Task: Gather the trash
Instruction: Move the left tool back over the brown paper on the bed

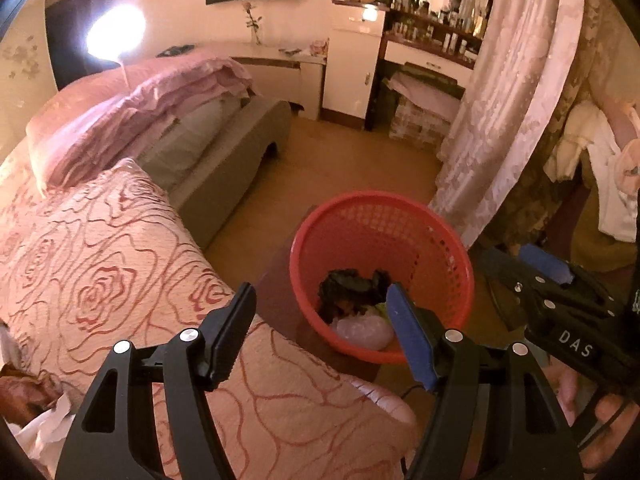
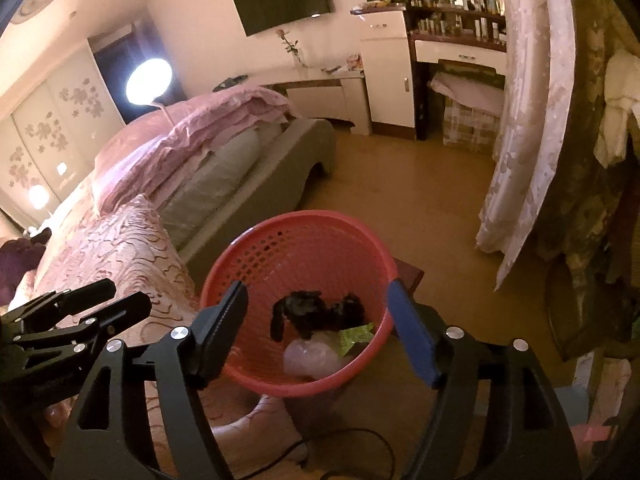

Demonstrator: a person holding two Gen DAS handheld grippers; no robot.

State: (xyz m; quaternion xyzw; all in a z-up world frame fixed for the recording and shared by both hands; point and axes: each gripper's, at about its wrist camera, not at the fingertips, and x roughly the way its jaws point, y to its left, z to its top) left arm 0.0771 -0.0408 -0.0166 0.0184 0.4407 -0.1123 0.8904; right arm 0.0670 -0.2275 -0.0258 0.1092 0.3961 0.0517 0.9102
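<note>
1. The only readable writing is "DAS", in pale letters on the black body of the right gripper (image 1: pixel 532 272), seen at the right edge of the left wrist view.
2. A red perforated basket (image 2: pixel 256 376) stands on the floor just right of the bed (image 1: pixel 120 264) (rose-patterned cover).
3. Inside it lie a black crumpled piece (image 2: pixel 316 314), a pale clear bag (image 2: pixel 310 356) and a green wrapper (image 2: pixel 354 336).
4. Both grippers, including the left gripper (image 1: pixel 320 334), hover over the basket with jaws spread wide and empty.
</note>
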